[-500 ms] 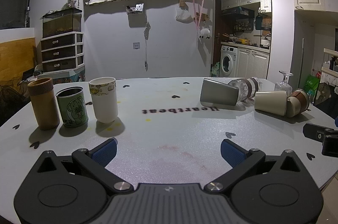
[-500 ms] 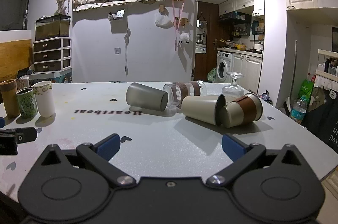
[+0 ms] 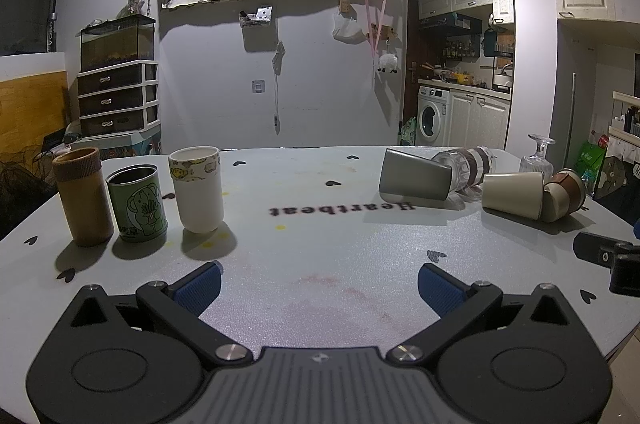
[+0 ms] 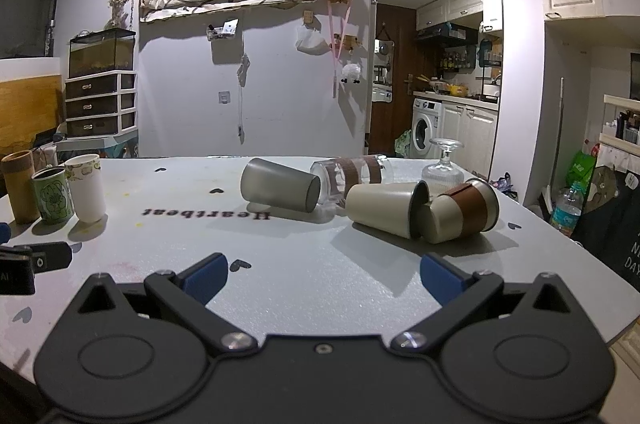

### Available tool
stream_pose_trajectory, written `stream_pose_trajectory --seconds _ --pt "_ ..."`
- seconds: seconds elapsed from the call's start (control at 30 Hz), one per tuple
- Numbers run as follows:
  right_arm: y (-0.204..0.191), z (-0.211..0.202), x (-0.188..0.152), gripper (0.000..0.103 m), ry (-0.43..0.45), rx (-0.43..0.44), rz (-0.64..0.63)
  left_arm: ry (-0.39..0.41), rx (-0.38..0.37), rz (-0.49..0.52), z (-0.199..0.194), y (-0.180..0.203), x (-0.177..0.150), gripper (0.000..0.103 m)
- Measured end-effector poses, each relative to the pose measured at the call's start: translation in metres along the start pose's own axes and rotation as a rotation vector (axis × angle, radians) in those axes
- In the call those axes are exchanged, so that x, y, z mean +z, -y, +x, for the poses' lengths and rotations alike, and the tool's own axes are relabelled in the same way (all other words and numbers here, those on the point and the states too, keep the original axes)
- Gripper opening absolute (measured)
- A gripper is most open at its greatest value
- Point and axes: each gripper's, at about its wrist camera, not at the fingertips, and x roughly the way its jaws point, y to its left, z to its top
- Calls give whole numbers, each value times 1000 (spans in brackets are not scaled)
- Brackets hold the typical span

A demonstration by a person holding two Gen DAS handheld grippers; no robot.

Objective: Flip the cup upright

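Both claws hang low over the near edge of the grey tabletop (image 3: 320, 304), each spread wide with nothing between its blue pads. The left claw (image 3: 319, 284) faces the bare middle of the tabletop; the right claw (image 4: 323, 278) sits to its right, and a black part of each shows at the side edge of the other's view. On the far left three cups stand upright in a row: a brown ribbed cup (image 3: 82, 195), a green tin cup with an elephant print (image 3: 138, 201) just beside it, and a white cup with a patterned rim (image 3: 198, 187) next along. On the far right lie the fallen ones. A grey metal cup (image 4: 280, 189) rests on its side, mouth toward the right, touching a clear glass cup with a brown band (image 4: 354, 175) that lies behind it. Nearer, a cream cup (image 4: 386, 209) lies on its side with its dark mouth facing right, and a cream cup with a brown sleeve (image 4: 460, 214) lies against that mouth, tilted. Behind these a stemmed glass (image 4: 444, 167) stands upside down on its rim. The word "Heartbeat" (image 4: 206, 214) is printed across the middle of the tabletop.
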Motion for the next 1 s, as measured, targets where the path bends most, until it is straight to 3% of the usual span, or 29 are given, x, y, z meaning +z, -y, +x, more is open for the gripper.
stream_pose_trajectory --seconds 1.0 --pt "11 -1 7 103 8 -1 35 -13 -8 3 -4 -3 -6 103"
